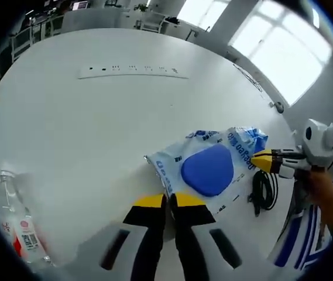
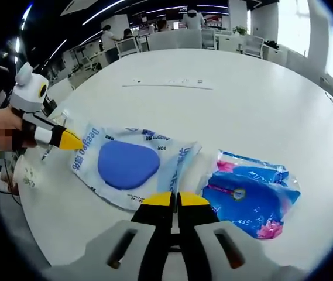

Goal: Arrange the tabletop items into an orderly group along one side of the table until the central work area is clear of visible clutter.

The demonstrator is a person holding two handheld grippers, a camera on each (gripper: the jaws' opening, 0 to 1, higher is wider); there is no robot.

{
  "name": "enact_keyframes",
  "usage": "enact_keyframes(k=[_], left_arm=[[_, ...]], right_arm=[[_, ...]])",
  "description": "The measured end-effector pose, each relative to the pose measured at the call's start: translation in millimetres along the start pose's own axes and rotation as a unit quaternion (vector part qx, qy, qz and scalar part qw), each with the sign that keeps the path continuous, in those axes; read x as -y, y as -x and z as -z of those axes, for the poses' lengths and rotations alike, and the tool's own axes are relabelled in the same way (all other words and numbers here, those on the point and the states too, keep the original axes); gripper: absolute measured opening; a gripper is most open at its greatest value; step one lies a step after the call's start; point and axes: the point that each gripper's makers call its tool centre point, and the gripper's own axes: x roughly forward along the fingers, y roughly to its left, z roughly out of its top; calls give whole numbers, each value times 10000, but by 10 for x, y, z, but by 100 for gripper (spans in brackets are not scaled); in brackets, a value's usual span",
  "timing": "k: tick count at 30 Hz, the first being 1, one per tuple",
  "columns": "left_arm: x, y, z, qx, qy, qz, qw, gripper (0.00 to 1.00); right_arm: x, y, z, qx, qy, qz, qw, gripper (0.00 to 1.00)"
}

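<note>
Both grippers (image 1: 170, 201) (image 2: 175, 200) seemingly clamping wipes pack (image 1: 207, 168) (image 2: 132, 165).

Open-plan office. Large white meeting table (image 2: 260, 105) with a built-in socket strip (image 1: 132, 71), rows of desks and chairs (image 2: 172, 38) at the far side, people seated there. Ceiling strip lights (image 2: 125, 12) overhead, big windows (image 1: 283, 52) at right.

Two wipe packs (image 2: 129, 165) (image 2: 253, 199), one bottle (image 1: 19, 225), one black cable (image 1: 263, 190), two grippers (image 1: 171, 202) (image 2: 175, 200)
</note>
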Motion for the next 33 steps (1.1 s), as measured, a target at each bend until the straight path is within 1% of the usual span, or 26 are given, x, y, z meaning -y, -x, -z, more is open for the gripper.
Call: enact_keyframes(k=[12, 17, 24, 33], left_arm=[[-12, 16, 8, 39, 8, -1, 10000, 10], [-20, 31, -1, 78, 9, 1, 10000, 20], [-1, 87, -15, 148, 42, 58, 9999, 26], [19, 202, -67, 288, -80, 120, 9995, 37]], right_arm=[[-23, 31, -25, 59, 62, 21, 10000, 6], [-44, 55, -41, 69, 109, 27, 9999, 9], [-72, 107, -81, 117, 187, 44, 9997, 12], [-98, 182, -135, 156, 323, 46, 9993, 18]])
